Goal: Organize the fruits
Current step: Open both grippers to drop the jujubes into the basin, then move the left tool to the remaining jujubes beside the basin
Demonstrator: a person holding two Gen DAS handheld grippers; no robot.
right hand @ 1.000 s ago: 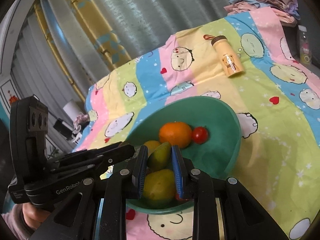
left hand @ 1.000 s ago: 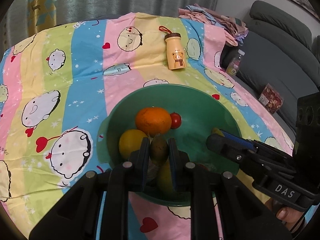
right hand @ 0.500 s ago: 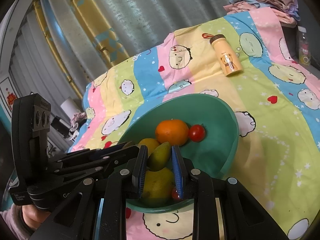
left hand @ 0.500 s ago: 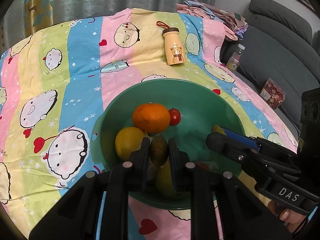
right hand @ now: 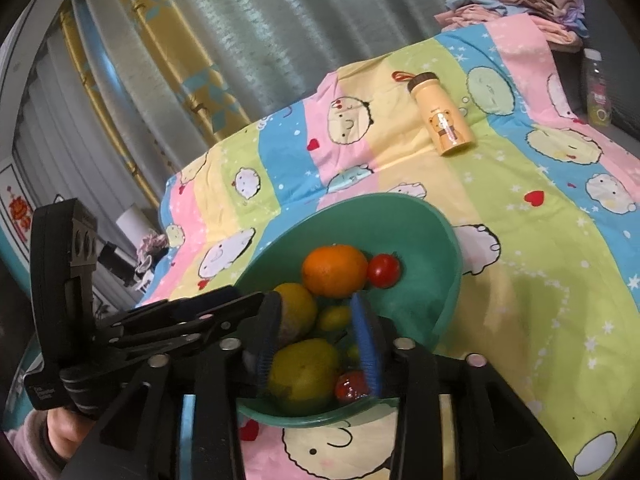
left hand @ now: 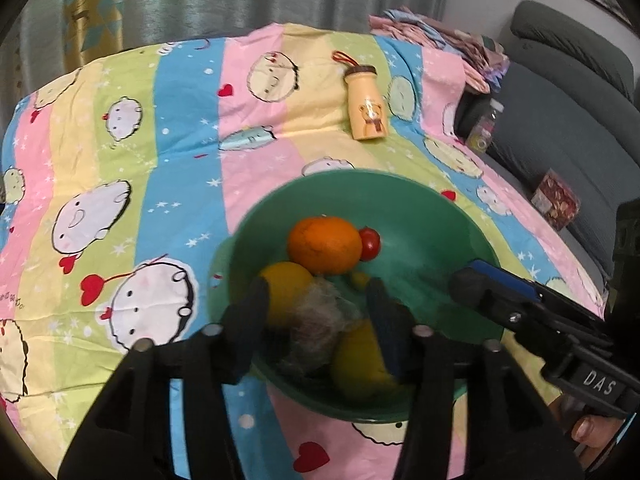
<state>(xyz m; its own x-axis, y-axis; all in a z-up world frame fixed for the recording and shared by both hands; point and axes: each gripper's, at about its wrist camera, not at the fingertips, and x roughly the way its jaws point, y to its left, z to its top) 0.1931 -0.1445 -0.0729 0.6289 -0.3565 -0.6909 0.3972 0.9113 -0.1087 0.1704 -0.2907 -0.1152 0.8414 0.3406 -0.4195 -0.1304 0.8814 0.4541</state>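
Both claws over the green bowl (left hand: 420, 200) on the bedspread (left hand: 180, 120). Left claw (left hand: 320, 312) spread, jaws just opened; blurred brownish fruit (left hand: 320, 320) loose between them, directly below, long axis not discernible. Right claw (right hand: 316, 336) also just parted, empty, above the yellow-green fruit (right hand: 304, 372). Earlier: both clamped one greenish fruit; now released into bowl.

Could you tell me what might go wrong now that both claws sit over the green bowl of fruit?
1. The left claw and right claw have just been opening close together over the green bowl; they could knock each other.
2. The fuzzy brown fruit lies loose between the left claw's fingers and may roll.
3. The cherry tomato beside the orange could get nudged.
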